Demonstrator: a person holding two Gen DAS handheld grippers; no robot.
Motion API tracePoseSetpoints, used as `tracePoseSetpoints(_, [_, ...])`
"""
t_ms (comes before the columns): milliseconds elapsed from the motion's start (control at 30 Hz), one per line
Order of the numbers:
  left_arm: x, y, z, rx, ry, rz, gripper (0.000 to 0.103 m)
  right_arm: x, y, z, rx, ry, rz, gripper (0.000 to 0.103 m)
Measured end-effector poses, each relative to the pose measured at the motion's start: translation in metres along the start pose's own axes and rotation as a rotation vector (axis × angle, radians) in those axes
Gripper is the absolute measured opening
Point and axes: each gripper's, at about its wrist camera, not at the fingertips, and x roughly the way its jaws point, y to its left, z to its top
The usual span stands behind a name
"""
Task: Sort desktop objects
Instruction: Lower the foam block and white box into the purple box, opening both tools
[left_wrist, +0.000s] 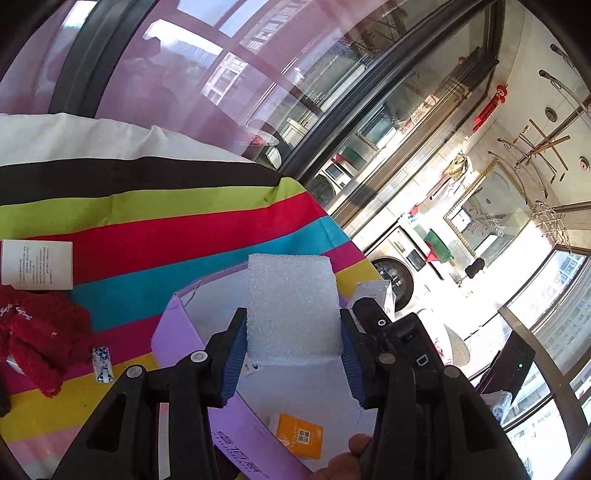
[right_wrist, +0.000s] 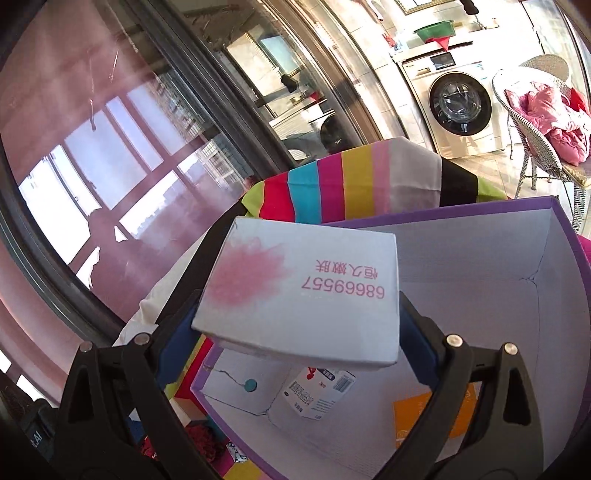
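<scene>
Striped cloth below; left claw grips upright foam block, right claw white box crosswise.

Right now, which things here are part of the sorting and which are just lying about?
Sorting: white foam block in left gripper; white cardboard box with pink print in right gripper; purple storage box.
Lying about: striped cloth; washing machine.

Big glass windows w/ dark frames fill the far left, pinkish reflections, apartment blocks outside. Far right: white front-load washer against a tiled wall, bright sun on it. Wicker chair just right of the washer, piled w/ pink bedding. Striped cloth covers the table.
</scene>
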Motion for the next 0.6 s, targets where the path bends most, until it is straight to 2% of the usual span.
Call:
tracePoseSetpoints(267, [0.021, 0.0, -0.002, -0.061, 0.041, -0.069, 0.05, 0.002, -0.016, 0.006, 0.096, -0.003, -0.021, 0.099])
tracePoseSetpoints(333, [0.022, 0.002, -0.001, -0.074, 0.047, -0.068, 0.064, 0.001, -0.019, 0.007, 0.111, -0.009, -0.017, 0.102])
tracePoseSetpoints(400, [0.021, 0.002, -0.001, -0.08, 0.044, -0.073, 0.071, 0.0, -0.02, 0.007, 0.116, -0.012, -0.012, 0.102])
tracePoseSetpoints(600, [0.019, 0.005, -0.002, -0.096, 0.04, -0.072, 0.072, -0.002, -0.019, 0.005, 0.122, -0.013, 0.001, 0.102])
